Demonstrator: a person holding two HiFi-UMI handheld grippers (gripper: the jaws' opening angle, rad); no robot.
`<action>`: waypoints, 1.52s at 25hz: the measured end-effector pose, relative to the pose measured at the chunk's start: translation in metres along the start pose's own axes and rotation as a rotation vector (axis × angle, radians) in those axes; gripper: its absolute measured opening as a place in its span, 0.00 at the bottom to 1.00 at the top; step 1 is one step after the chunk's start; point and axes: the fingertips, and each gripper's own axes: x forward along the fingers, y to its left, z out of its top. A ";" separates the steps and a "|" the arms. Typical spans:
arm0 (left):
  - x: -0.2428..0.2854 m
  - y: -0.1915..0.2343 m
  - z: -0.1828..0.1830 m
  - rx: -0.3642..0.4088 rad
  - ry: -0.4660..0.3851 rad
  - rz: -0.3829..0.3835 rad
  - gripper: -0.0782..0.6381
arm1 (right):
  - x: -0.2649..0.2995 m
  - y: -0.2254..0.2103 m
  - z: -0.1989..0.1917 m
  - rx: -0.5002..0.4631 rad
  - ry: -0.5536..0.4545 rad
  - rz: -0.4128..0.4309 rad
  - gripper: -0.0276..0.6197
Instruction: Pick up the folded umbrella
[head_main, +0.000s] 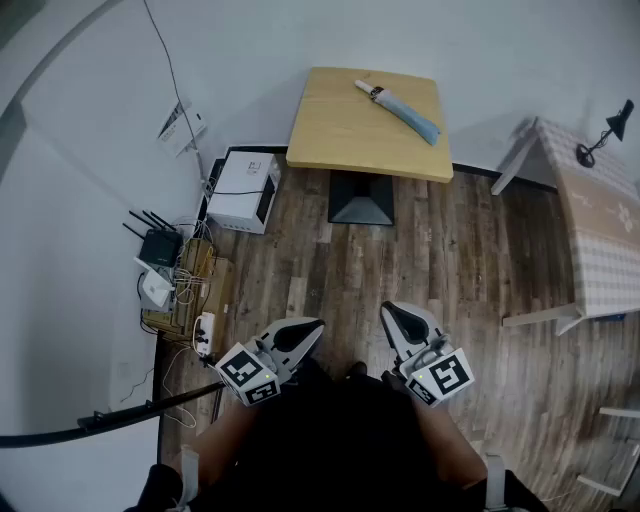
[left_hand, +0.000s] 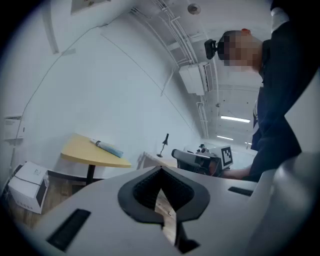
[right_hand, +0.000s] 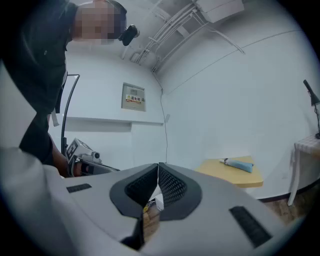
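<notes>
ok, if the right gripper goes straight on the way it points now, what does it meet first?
Looks free up to the white wall. The right gripper, fingers shut on nothing, aims left of the yellow table; the folded umbrella lies off to its right. Depth is hard to judge.

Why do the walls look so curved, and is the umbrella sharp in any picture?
Head view: the wide lens bows the walls; the folded umbrella on the yellow table is small but crisp. Left gripper view: black corners, glaring ceiling lamps, left tongs soft. Right gripper view: same dark corners.
</notes>
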 end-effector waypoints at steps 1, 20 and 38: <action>0.004 -0.003 0.001 0.028 0.006 0.004 0.12 | -0.001 0.003 0.001 -0.015 0.002 0.025 0.07; 0.029 -0.021 -0.005 0.023 -0.010 0.033 0.12 | -0.063 -0.033 -0.025 0.054 0.022 0.060 0.07; 0.033 -0.026 -0.014 0.079 0.066 0.064 0.12 | -0.069 0.000 -0.050 0.115 0.047 0.225 0.07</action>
